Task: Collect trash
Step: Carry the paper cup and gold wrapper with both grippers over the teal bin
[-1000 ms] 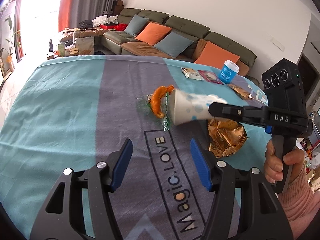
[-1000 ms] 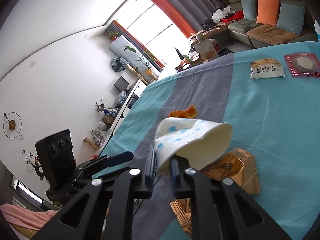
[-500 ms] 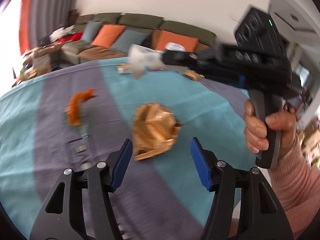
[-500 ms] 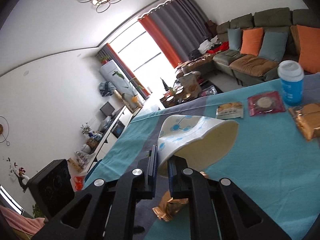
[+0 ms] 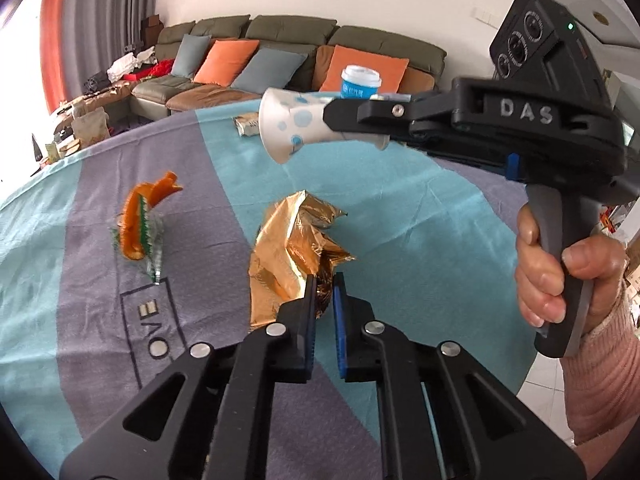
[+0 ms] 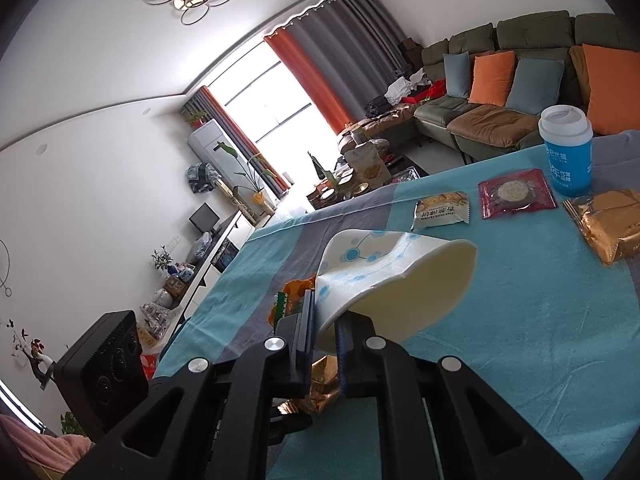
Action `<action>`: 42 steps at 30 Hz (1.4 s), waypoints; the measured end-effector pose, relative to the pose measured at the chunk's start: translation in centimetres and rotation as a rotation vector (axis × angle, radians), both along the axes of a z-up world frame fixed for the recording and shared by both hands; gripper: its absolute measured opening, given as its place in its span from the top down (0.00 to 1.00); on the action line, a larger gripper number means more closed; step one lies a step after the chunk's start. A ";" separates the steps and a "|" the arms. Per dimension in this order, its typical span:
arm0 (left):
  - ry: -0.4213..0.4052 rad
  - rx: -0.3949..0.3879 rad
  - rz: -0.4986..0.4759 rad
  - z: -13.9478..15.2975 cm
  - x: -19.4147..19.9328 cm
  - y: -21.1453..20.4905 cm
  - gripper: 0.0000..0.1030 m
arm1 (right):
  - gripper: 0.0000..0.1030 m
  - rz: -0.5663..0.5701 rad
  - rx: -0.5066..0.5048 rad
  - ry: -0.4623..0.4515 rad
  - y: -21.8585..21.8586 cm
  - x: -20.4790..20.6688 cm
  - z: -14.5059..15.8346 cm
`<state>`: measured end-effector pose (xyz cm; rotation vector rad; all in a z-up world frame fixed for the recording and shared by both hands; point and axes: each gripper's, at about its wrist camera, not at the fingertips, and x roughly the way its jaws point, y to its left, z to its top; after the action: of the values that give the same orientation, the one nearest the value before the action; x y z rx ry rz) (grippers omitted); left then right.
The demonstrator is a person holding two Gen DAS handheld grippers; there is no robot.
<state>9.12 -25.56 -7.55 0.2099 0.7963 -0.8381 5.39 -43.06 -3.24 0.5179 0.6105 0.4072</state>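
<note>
Left hand-held gripper point(image 5: 323, 292): apparently clamped on crumpled gold foil wrapper point(image 5: 294, 248), desk point(image 5: 420, 216). Right hand-held gripper point(image 6: 323, 330): clamped on paper cup point(image 6: 384, 276), aloft.

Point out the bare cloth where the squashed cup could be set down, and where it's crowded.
Bare teal cloth lies right of the gold foil wrapper, toward the table's near-right edge. More lies between the paper cup and the gold packet. The far strip is crowded: snack packet, red packet, blue cup. Left of the foil lies the orange wrapper.

left gripper point(image 5: 324, 286) now closed on gold foil wrapper point(image 5: 292, 248)
</note>
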 end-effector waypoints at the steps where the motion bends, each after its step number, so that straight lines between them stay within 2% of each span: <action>1: -0.004 -0.008 0.004 0.3 -0.1 0.5 0.92 | 0.92 0.002 -0.006 -0.001 0.3 -0.2 0.1; 6: -0.015 -0.051 0.040 1.6 -0.5 3.3 0.93 | 0.92 0.022 -0.019 -0.009 1.4 -0.4 0.2; 16: -0.030 -0.089 0.148 3.5 -1.6 9.2 0.93 | 0.92 0.092 -0.044 -0.032 4.7 0.5 0.9; 32: -0.089 -0.101 0.337 5.2 -3.7 18.7 0.93 | 0.92 0.250 -0.072 -0.043 11.9 2.0 1.5; 42: -0.092 -0.105 0.475 5.4 -4.6 24.9 0.93 | 0.92 0.349 -0.088 -0.046 16.0 2.8 1.6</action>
<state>4.52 -0.63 -2.14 -0.0367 0.6758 -0.4160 8.21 -27.01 -1.59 0.3159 0.6733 0.7165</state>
